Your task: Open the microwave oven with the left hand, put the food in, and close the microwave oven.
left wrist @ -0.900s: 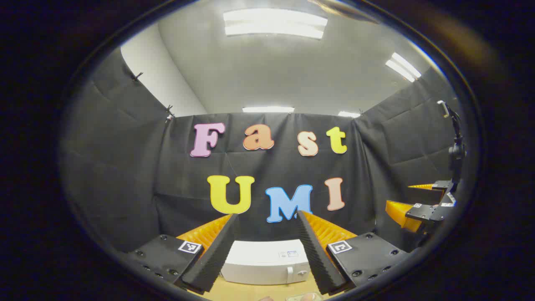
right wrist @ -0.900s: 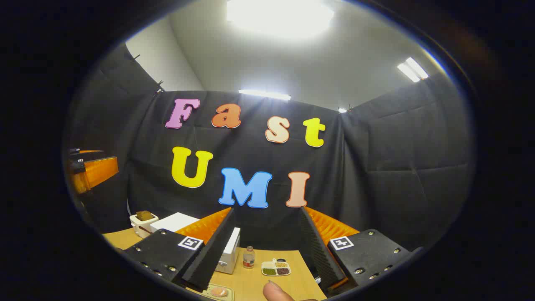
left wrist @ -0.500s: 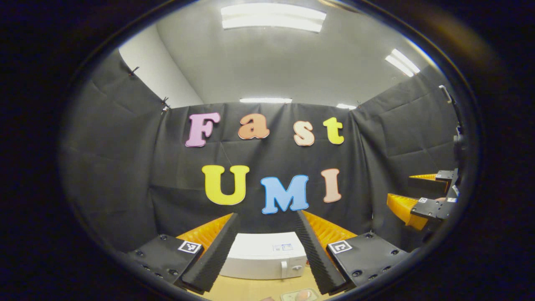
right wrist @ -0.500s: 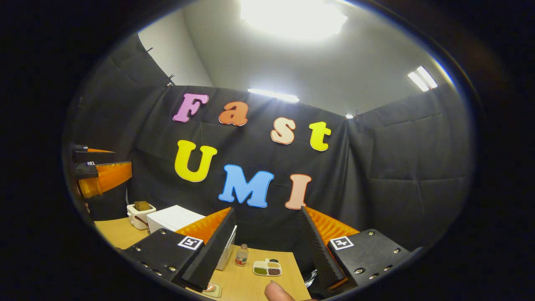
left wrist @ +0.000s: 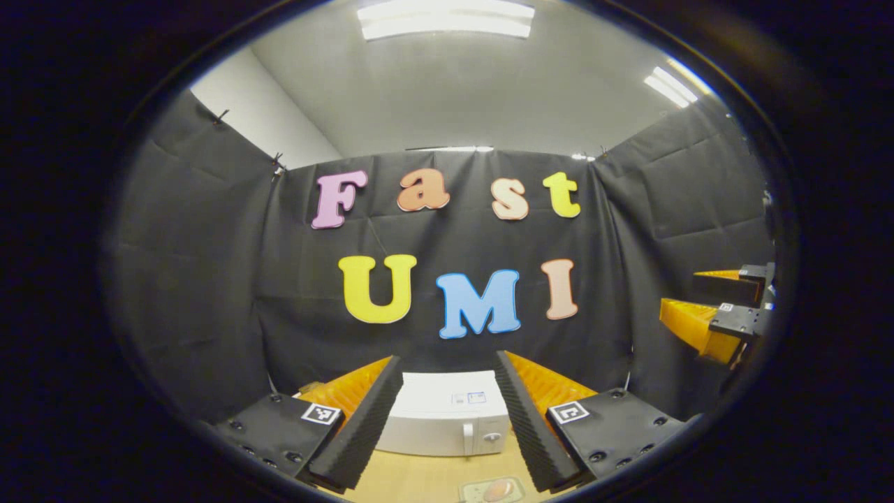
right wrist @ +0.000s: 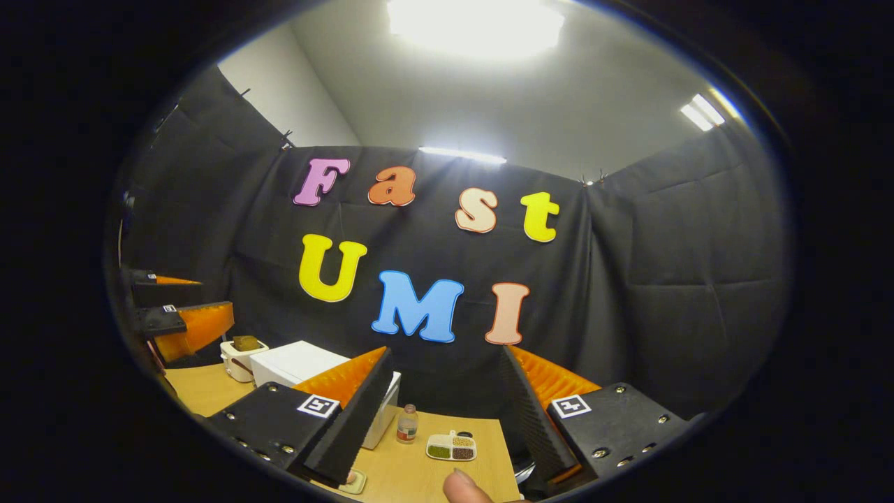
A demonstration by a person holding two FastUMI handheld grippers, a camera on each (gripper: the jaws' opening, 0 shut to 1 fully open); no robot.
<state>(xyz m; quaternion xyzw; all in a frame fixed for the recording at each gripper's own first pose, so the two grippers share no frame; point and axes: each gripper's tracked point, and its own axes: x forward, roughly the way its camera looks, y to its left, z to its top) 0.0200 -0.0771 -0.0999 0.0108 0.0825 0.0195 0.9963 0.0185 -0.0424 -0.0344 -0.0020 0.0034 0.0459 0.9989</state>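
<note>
Both grippers are held up above the counter (right wrist: 419, 475), level and pointing toward the back of the booth, with their jaws spread wide and nothing between them.

In the left gripper view, the left gripper (left wrist: 447, 412) faces the white microwave oven (left wrist: 447, 419) head-on; the oven sits on the counter against the cloth wall, framed in the gap between the two fingers, well apart from them. Its door is closed, with a vertical handle (left wrist: 466, 439) and a round knob (left wrist: 492, 437) at the right of its front. In front of the oven, at the bottom edge, lies a small tray with the food (left wrist: 492, 490), a pinkish-orange piece. Far to the right the right gripper (left wrist: 719, 314) hangs in the air, higher than the oven.

In the right gripper view, the right gripper (right wrist: 447, 412) is also released. The microwave oven (right wrist: 300, 363) stands to the left, partly behind the left finger. A white container (right wrist: 241, 356) with something brown in it stands just beside the oven's far side. On the counter between the fingers are a small bottle (right wrist: 407, 424) and a divided dish (right wrist: 452, 447) of grains. The food tray (right wrist: 354, 480) peeks out by the left fingertip. A fingertip of the person's hand (right wrist: 464, 489) shows at the bottom edge. The left gripper (right wrist: 181, 325) floats at the far left
</note>
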